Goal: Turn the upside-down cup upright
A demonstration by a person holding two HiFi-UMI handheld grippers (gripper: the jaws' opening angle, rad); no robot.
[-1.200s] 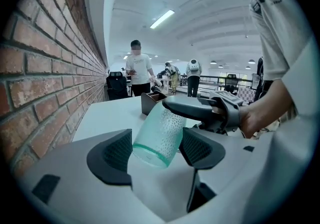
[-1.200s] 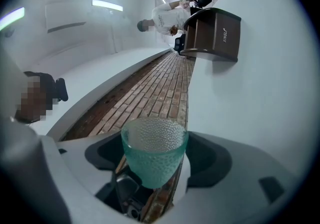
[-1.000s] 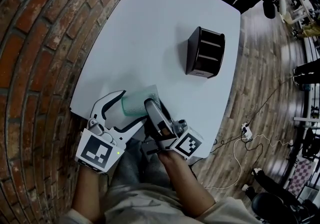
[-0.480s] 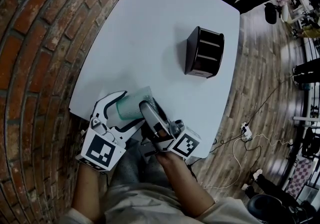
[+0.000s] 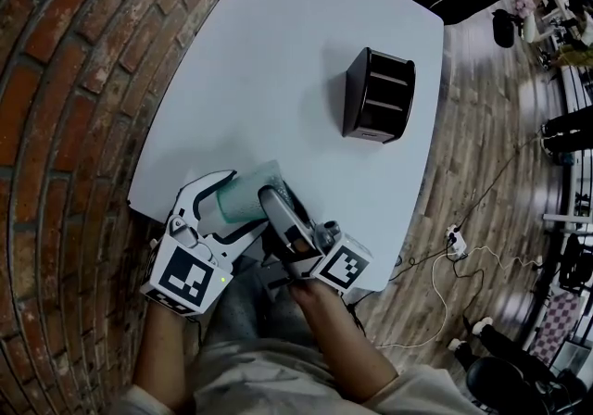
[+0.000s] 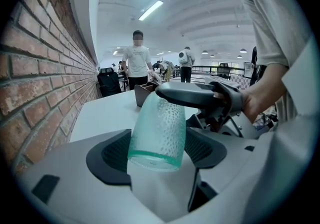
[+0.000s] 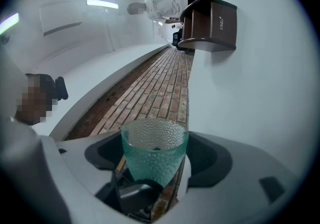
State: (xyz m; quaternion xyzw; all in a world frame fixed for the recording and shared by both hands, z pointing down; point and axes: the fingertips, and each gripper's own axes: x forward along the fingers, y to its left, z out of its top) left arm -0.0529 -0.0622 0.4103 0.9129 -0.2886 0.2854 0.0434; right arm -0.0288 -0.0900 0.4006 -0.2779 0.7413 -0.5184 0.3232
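I have the left tool [image 6: 157,149] and right tool [image 7: 155,157] both clamped on the green dimpled glass cup [image 5: 245,197], at the white worktop's [image 5: 278,61] near edge.

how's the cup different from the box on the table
The cup is see-through teal and round; the box is dark brown and squarish, with compartments. The cup is tilted between the jaws of the left gripper and right gripper; the box stands alone on the table.
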